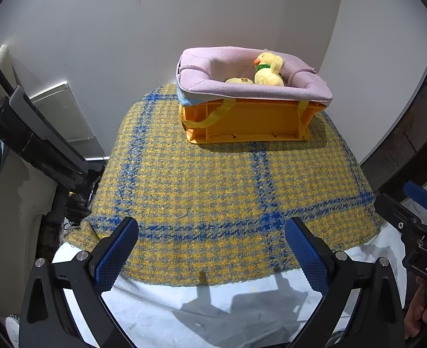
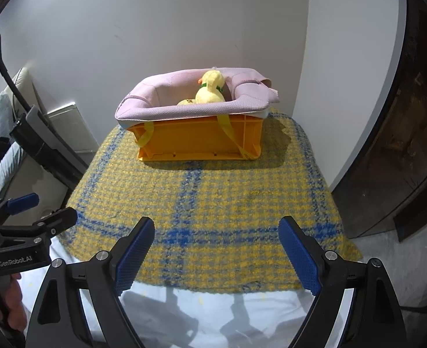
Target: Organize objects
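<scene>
Plush duck (image 1: 267,69): soft, light; pinch body; sits in pink-lined orange crate (image 1: 251,119), surface's far edge.
Left tongs (image 1: 212,249): apart, empty.
Right tongs (image 2: 216,249): apart, empty.

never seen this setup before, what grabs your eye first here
A yellow plush duck sits in an orange crate lined with pink fabric, at the far end of a yellow-and-blue plaid cloth. In the foreground, the left gripper and right gripper both stand open and empty.
</scene>
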Demonstrator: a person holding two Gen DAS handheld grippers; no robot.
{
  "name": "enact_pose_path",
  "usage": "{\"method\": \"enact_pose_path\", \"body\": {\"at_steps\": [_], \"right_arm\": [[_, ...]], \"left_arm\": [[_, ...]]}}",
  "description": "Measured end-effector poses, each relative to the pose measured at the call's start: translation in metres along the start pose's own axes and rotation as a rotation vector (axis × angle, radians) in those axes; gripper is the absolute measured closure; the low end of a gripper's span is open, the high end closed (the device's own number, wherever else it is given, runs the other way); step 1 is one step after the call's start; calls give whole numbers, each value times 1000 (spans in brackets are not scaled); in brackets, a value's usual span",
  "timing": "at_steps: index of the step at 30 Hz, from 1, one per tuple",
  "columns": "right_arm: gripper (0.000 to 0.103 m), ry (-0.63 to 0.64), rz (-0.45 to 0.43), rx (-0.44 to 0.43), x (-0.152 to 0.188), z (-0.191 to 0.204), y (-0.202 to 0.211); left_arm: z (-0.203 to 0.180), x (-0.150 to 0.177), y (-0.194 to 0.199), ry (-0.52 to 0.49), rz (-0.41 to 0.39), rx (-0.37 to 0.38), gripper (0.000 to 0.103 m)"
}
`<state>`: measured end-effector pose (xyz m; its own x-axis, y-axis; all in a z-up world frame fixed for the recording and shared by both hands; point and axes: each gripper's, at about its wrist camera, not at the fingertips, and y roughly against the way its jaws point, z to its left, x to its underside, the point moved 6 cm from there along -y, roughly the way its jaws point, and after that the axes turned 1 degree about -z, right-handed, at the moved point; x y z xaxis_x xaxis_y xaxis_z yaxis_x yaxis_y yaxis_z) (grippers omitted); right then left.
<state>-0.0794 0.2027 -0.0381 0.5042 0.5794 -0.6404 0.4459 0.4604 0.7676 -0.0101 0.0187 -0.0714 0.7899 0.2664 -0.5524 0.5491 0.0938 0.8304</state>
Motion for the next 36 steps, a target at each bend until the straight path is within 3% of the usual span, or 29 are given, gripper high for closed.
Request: {"method": "enact_pose_path", "body": {"at_steps": [36], "right_arm": [[16, -9, 2, -6, -1, 1, 0]], "left_arm": [[0, 0, -2, 10, 7, 0, 0]]}}
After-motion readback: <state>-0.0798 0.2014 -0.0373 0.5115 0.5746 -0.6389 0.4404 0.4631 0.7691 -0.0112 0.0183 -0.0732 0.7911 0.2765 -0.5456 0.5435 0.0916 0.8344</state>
